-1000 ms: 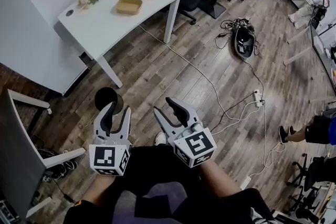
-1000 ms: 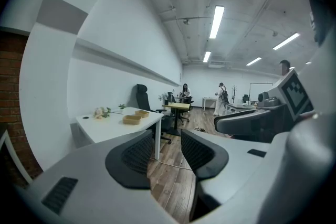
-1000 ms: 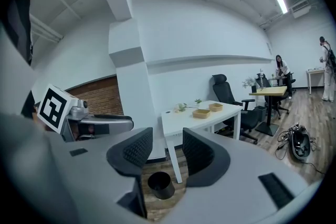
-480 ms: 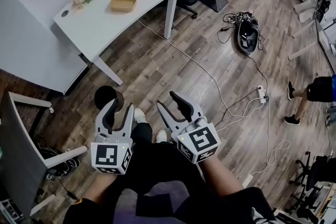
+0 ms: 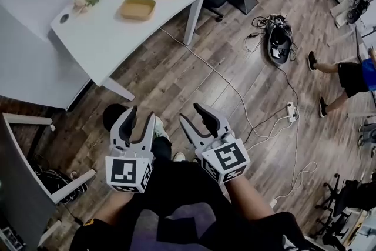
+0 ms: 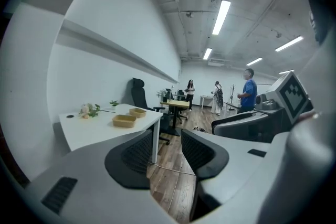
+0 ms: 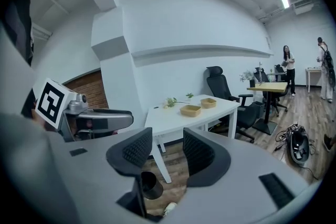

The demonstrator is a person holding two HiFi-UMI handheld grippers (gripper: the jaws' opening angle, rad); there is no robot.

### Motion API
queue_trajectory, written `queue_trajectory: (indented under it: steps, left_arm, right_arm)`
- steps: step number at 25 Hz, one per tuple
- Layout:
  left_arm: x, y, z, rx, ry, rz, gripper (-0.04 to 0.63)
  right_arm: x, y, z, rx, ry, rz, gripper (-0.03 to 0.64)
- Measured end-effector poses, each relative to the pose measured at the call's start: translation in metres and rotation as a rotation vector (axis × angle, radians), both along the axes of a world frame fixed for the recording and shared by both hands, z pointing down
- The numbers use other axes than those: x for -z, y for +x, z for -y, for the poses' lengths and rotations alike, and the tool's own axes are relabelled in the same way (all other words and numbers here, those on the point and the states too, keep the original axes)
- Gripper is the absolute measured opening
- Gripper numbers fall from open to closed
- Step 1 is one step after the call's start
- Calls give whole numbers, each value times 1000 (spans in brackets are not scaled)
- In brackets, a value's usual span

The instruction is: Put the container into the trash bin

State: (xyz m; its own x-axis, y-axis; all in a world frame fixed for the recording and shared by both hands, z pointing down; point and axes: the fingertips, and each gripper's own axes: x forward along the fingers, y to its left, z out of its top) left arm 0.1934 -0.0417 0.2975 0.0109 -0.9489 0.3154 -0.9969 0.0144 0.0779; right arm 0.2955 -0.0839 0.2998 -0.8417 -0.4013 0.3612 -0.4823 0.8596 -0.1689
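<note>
Left tongs [image 5: 140, 117] apart, empty | right tongs [image 5: 192, 114] apart, empty | both level, side by side over floor [image 5: 194, 76]

No legible text or labels.

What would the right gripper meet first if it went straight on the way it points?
Probably the white table: the right gripper, jaws apart and empty, aims at its near end. The black trash bin sits lower, under that line. Depth is unclear.
</note>
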Motion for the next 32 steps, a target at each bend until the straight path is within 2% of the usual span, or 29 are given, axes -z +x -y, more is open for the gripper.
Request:
queue_trajectory:
  steps: [7,12,16,26,32]
  left_arm:
    - [6,-67,65,13,21,-22,166]
    - [2,-110,88,32,28,-43,166]
    - [10,-137,99,50,59,-29,166]
    - [-3,-188,109,194,33,-39,166]
    - [-20,-225,140,295,-21,-41,166]
  right_arm:
    - [3,-74,61,47,14,-50,198]
    - [9,-124,83,88,34,-83,196]
    - [13,-157,96,120,55,-95,193]
    - [-8,-211,139,239,70,-160,186]
    - [-33,-254,184,347,73,-207,186]
